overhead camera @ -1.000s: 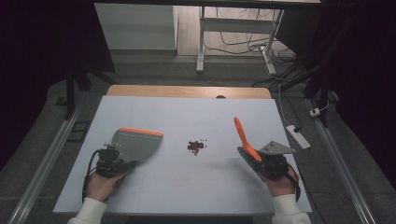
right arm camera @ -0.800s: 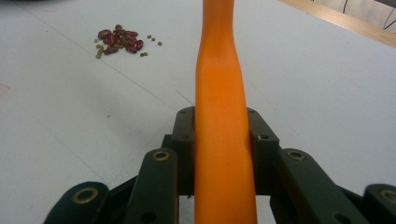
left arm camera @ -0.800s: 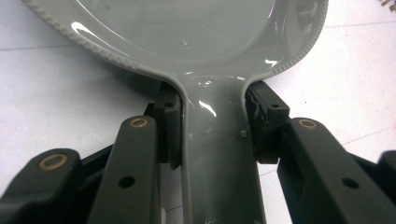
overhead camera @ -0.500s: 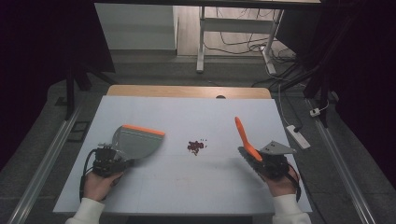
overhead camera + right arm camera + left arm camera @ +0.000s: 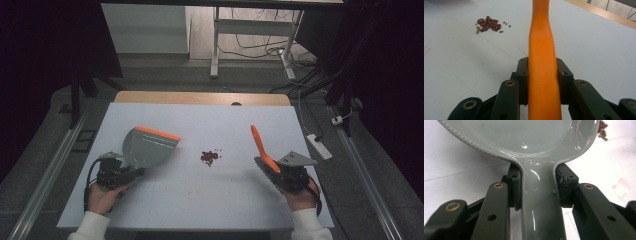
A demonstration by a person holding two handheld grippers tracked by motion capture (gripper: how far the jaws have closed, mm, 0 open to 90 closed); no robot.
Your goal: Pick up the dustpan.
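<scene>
Here, on the pale bench (image 5: 210, 200), the left claw (image 5: 131, 172) sits near the left edge, clamped on the handle of a grey dustpan (image 5: 145, 149) whose orange front lip points toward the middle of the bench; in the left gripper view the two black jaws press the dustpan's (image 5: 524, 137) narrow grey handle from either side. The right claw (image 5: 272, 170) sits near the right edge, gripping an orange brush handle (image 5: 260, 145) that slants up and away toward the far side; in the right gripper view the handle (image 5: 542, 65) runs straight up between the jaws, which press it on both sides. Between the two tools, about mid-bench, lies a small heap of dark red beans (image 5: 210, 156) with a few tiny greenish bits beside it, well apart from the dustpan lip and from the brush. The same heap (image 5: 487, 24) lies far left in the right gripper view.
</scene>
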